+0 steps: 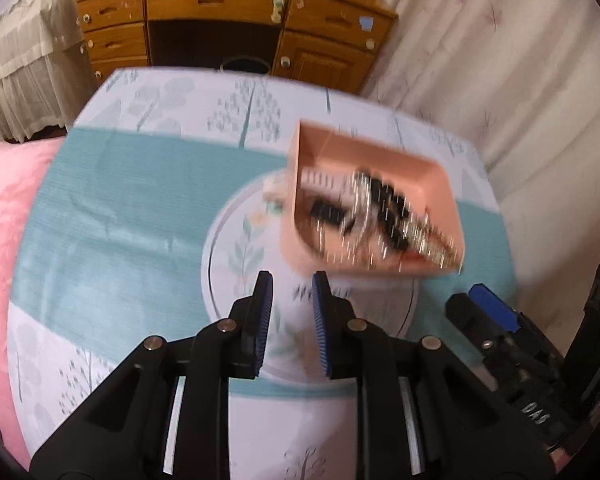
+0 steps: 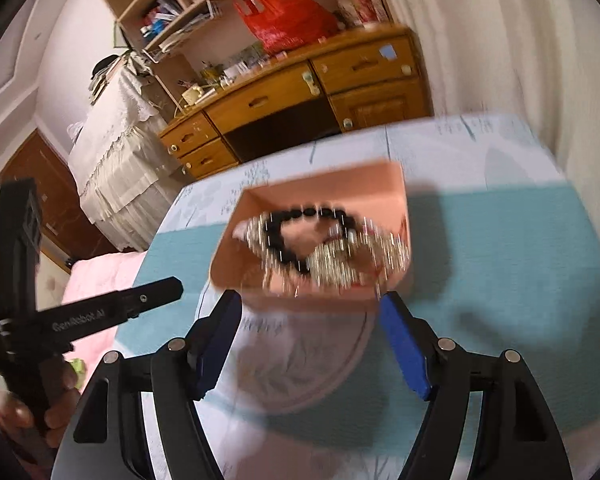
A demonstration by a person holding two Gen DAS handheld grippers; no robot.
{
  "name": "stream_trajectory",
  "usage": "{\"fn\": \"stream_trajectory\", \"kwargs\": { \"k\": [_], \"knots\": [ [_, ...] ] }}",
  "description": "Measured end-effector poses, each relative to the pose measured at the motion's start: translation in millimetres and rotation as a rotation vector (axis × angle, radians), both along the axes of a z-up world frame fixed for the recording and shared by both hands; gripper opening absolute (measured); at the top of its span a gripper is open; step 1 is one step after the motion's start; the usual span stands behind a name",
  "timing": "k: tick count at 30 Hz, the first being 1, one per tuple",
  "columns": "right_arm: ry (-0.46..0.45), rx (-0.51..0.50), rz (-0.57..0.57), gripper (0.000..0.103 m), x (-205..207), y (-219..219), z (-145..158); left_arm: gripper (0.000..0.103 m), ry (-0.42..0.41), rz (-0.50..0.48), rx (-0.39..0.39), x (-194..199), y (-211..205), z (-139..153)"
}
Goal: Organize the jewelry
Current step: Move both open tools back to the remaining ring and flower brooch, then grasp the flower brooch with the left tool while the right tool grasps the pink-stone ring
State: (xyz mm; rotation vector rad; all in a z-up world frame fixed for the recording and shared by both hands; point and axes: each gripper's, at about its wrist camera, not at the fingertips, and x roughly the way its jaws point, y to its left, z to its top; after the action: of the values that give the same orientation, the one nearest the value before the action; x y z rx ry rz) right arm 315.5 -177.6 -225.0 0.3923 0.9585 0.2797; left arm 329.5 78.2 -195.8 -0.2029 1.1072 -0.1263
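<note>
1. One shallow pink plastic tray (image 2: 260,204) sits on my cloth-covered bench (image 2: 500,248).
2. One black bead bracelet (image 2: 288,216) and blurred silvery chains (image 2: 332,260) lie inside it.
3. Two claws: my right claw (image 2: 310,308) gapes empty just before the tray; my left claw (image 1: 291,284) is narrowly parted, holding nothing.
</note>
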Motion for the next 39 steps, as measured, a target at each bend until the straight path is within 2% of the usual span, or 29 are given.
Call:
{"fn": "stream_trajectory", "kwargs": {
  "k": [3, 6, 11, 14, 18, 25, 30, 31, 34, 39],
  "knots": [
    [0.074, 0.035, 0.006, 0.073, -21, -7, -16, 0.017, 0.053, -0.037, 0.060, -21, -9, -20],
    [0.156, 0.039, 0.039, 0.073, -52, -10, -33, 0.018, 0.095, -0.083, 0.040, -48, -18, -36],
    [0.211, -0.044, 0.151, 0.073, -96, -7, -44, 0.038, 0.139, -0.205, 0.021, -99, -36, -52],
    [0.189, -0.127, 0.236, 0.073, -121, -4, -42, 0.043, 0.125, -0.274, 0.022, -124, -45, -51],
    [0.145, -0.232, 0.344, 0.073, -144, -2, -39, 0.044, 0.091, -0.355, 0.000, -151, -57, -49],
    [-0.006, -0.470, 0.568, 0.073, -173, 10, -31, 0.044, 0.055, -0.409, -0.029, -166, -76, -52],
    [-0.098, -0.545, 0.691, 0.073, -188, 31, -35, 0.044, 0.022, -0.496, 0.021, -179, -93, -56],
    [-0.108, -0.550, 0.707, 0.073, -191, 34, -35, 0.043, 0.018, -0.507, 0.028, -180, -96, -57],
    [-0.129, -0.557, 0.741, 0.073, -195, 46, -39, 0.029, 0.011, -0.532, 0.049, -184, -100, -58],
    [-0.130, -0.541, 0.746, 0.073, -194, 54, -41, 0.014, -0.005, -0.551, 0.063, -186, -102, -60]
  ]
}}
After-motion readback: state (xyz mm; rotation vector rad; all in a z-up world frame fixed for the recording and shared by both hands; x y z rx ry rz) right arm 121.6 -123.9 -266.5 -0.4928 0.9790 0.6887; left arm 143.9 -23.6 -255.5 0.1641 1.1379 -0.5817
